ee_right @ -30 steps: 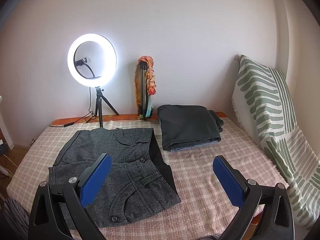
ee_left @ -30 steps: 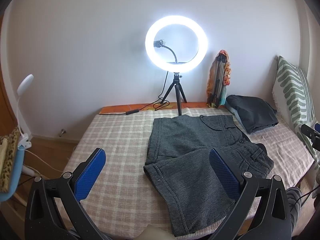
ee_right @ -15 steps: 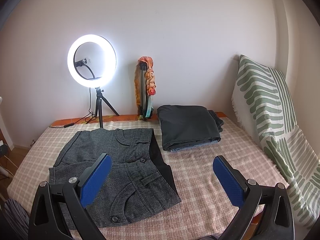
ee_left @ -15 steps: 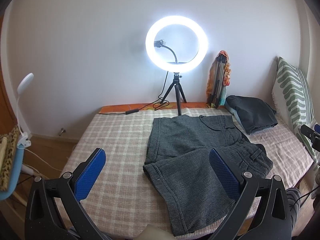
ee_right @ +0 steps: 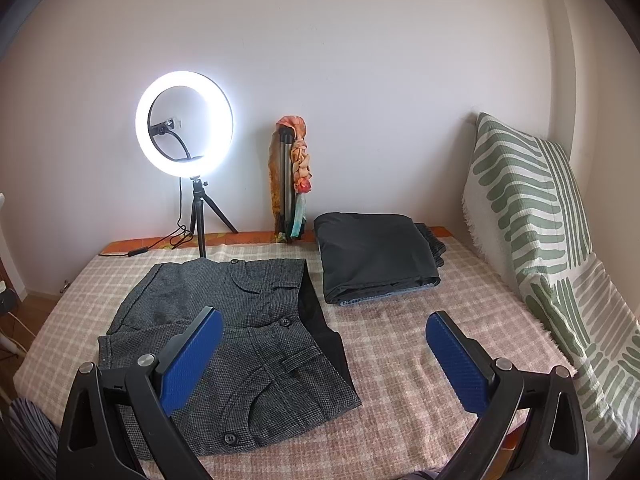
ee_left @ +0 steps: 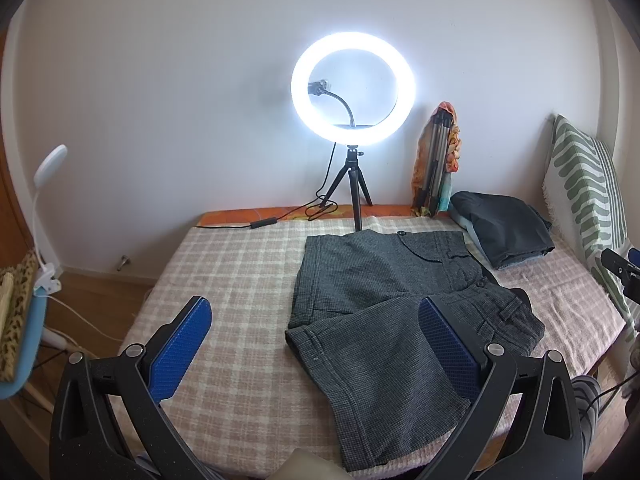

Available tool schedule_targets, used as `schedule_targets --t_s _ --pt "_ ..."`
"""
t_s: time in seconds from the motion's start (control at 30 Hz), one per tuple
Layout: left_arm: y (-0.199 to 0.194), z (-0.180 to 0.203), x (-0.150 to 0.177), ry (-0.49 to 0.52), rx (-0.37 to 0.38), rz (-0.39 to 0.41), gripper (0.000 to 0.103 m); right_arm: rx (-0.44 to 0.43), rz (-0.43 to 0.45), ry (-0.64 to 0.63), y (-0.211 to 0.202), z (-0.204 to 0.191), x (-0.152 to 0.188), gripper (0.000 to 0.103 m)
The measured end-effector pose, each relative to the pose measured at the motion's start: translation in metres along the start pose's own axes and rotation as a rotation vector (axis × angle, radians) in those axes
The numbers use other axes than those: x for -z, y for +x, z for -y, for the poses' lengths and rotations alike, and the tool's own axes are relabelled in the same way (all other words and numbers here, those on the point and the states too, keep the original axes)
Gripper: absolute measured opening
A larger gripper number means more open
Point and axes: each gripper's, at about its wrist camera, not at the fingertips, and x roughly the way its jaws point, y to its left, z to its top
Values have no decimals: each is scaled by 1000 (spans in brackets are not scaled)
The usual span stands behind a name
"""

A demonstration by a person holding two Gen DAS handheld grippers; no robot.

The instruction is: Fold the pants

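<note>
Grey shorts [ee_left: 384, 304] are spread on the checked bed cover [ee_left: 240, 280], beside a folded dark garment [ee_right: 372, 256]. No writing is legible anywhere. Left gripper [ee_left: 316, 336] and right gripper [ee_right: 324, 344] are held wide open above the bed, unchanged from a second ago.

We are in a home bedroom arranged for recording. We identify it by the bed [ee_right: 400, 344], which is covered with a pink-and-cream checked blanket and set against a plain white wall [ee_right: 360, 60]. A green-and-white patterned pillow [ee_right: 524, 200] leans upright at the bed's right end. A stack of folded dark garments [ee_right: 372, 252] lies near the wall. A lit ring light [ee_left: 353, 88] on a small tripod and a folded tripod [ee_right: 285, 184] draped with cloth stand at the far edge.
</note>
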Motion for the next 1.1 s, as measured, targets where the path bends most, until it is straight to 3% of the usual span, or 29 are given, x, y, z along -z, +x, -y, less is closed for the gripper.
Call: schedule_targets --t_s 1.1 --pt "5 0 2 -4 1 -10 103 -4 -4 -1 2 -3 3 103"
